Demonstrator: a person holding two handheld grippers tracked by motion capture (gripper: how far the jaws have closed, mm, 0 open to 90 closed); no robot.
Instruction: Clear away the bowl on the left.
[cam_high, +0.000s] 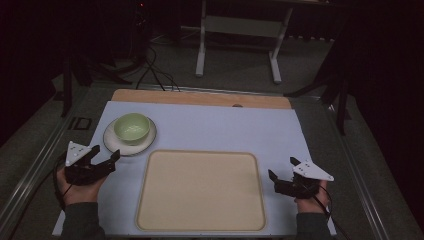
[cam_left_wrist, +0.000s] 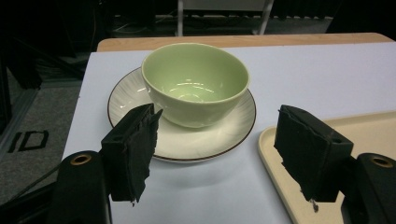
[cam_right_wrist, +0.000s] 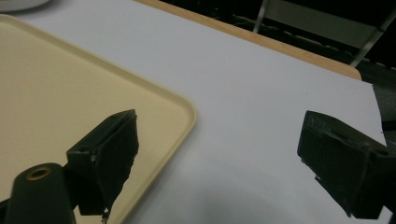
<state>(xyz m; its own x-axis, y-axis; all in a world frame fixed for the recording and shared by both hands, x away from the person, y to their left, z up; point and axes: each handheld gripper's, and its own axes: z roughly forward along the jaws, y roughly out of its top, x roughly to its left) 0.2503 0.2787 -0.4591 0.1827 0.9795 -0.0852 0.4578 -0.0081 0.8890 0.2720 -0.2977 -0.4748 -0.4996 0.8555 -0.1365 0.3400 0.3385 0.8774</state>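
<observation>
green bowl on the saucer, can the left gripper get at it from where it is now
Probably yes: the left gripper has open jaws aimed at the green bowl on its saucer, with bare table between.

A bowl (cam_high: 132, 128) stands on a saucer (cam_high: 112, 142) at the far left of the table (cam_high: 215, 125). A tray (cam_high: 201, 190) lies near the middle, just right of the saucer and nearer.
</observation>
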